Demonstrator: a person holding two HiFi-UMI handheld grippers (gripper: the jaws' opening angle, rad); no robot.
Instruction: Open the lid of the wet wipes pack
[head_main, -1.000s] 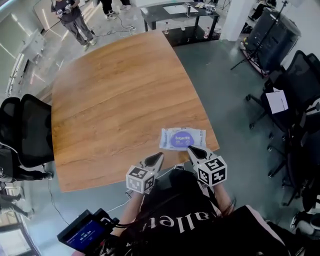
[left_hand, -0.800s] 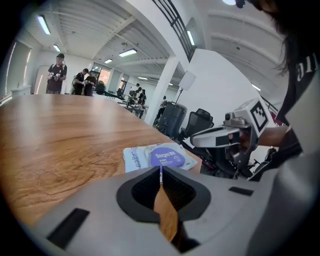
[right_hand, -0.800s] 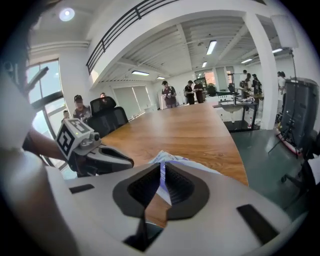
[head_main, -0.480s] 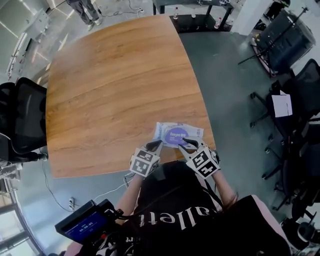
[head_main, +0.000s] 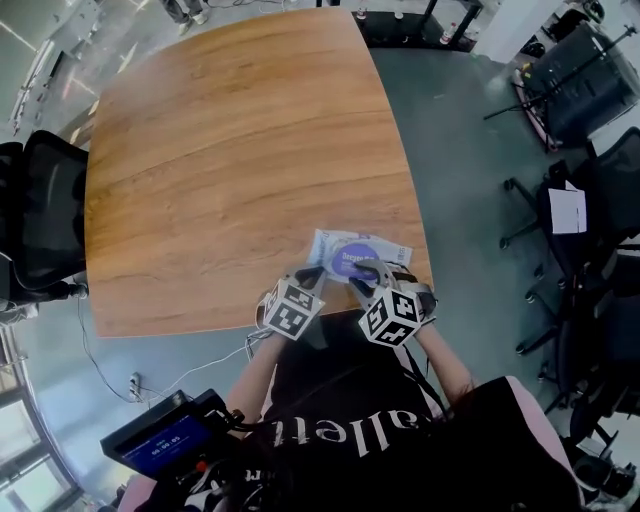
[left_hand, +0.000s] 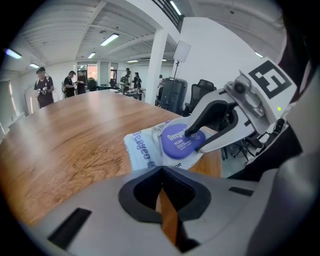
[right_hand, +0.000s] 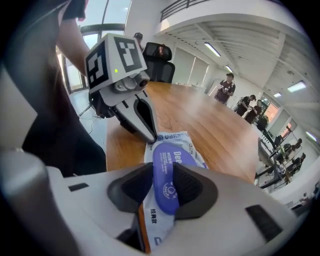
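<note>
Lying flat at the near right corner of the brown wooden desk (head_main: 230, 150), the pale blue-and-white soft plastic wet wipes pack (head_main: 330, 243) has its round purple flip lid (head_main: 356, 261) facing up. As far as the views show, the lid is not yet lifted.

The right hand-held gripper (head_main: 368, 272) hangs over the pack with its jaws opening. The lid lies between them, and the pads do not appear to press on it. In the left gripper view one dark fingertip (left_hand: 190, 134) sits on top of the lid while the other jaw reaches past the lid's edge. That spread looks meant to straddle the lid and hook its lip.

The left hand-held gripper (head_main: 311, 273) is clenched on nothing, its tip lowered to the near left end of the pack. Whether it touches the pack I cannot tell. Judging by its place, it is there to pin the soft pack down so that it does not rise with the lid.

On the near side of the pack is the person's black shirt with white lettering (head_main: 380, 430), and further to the near left a black device with a blue screen (head_main: 165, 445). Grey floor (head_main: 450, 150) lies to the right of the pack, and black office chairs (head_main: 40, 210) stand well apart from it. Standing people (left_hand: 44, 87) are far beyond it.

Nothing blocks the lid. The likely risks are the desk edge just beside the pack and the two grippers crowding each other.
</note>
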